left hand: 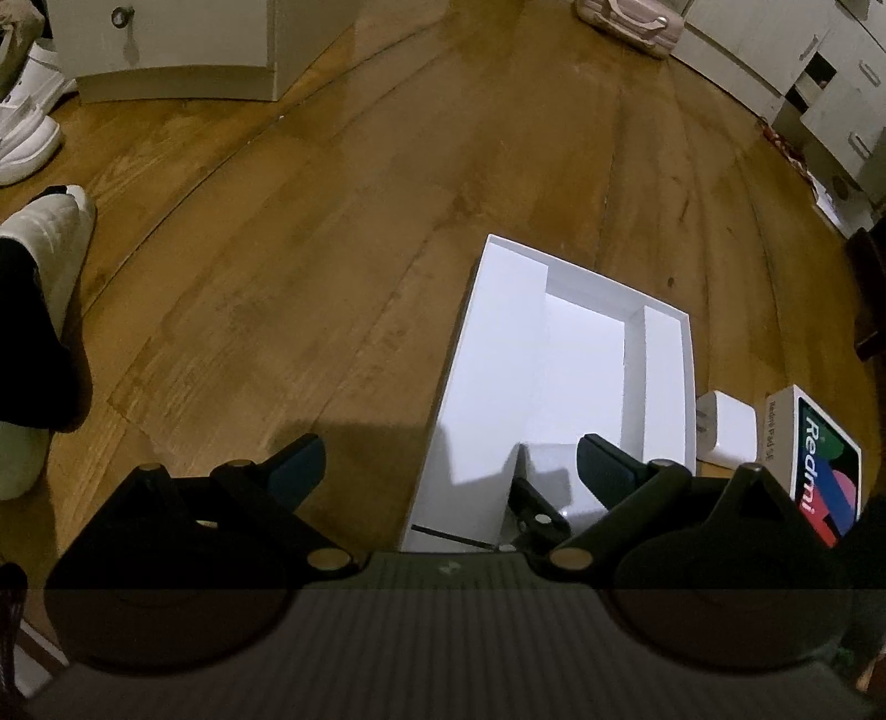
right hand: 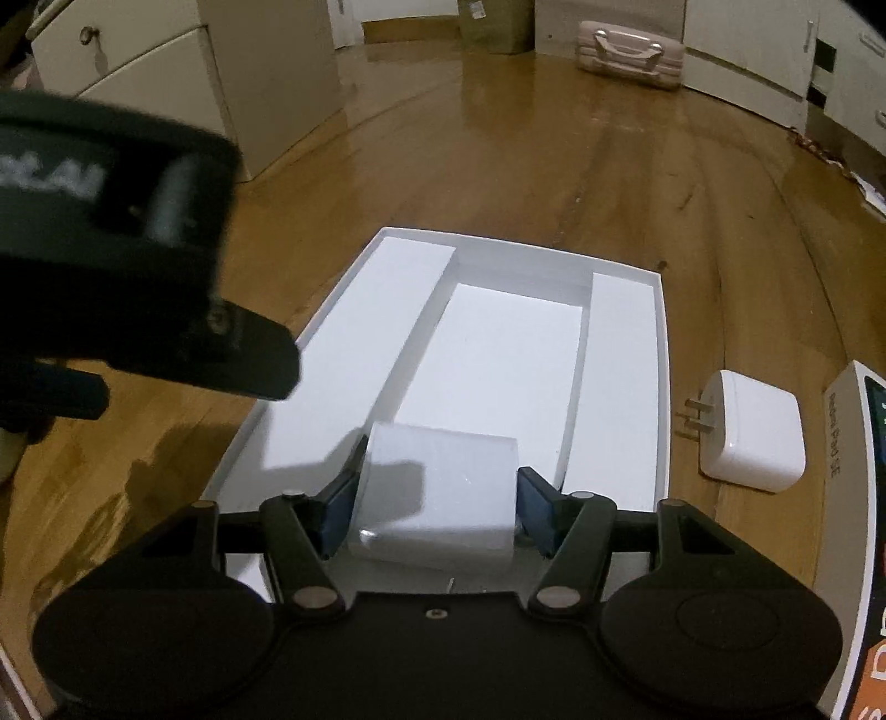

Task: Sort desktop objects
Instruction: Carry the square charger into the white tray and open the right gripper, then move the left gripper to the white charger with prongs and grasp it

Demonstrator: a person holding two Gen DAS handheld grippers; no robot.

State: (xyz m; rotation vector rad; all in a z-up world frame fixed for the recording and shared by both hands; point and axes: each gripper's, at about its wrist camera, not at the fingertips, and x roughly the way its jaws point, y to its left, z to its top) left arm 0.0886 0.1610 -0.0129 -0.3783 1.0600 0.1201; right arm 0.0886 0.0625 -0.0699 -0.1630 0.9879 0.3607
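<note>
An open white box tray [right hand: 626, 360] lies on the wooden floor, with raised panels on both sides and a sunken middle. My right gripper [right hand: 437, 501] is shut on a small white box [right hand: 437, 498], held over the near end of that middle recess. The same small white box [left hand: 554, 476] shows in the left wrist view beside a right finger [left hand: 531, 498]. My left gripper [left hand: 451, 465] stands wide open above the tray's [left hand: 498, 360] near left part, holding nothing. A white wall charger [right hand: 747, 437] lies right of the tray, next to the Redmi box lid [right hand: 853, 498].
White cabinets [right hand: 166, 83] stand at the back left and drawers [left hand: 830, 99] at the back right. A pink suitcase [right hand: 626, 52] rests far back. White shoes [left hand: 27, 133] and a person's slippered foot [left hand: 50, 249] are at the left. The left gripper body [right hand: 138, 249] fills the right view's upper left.
</note>
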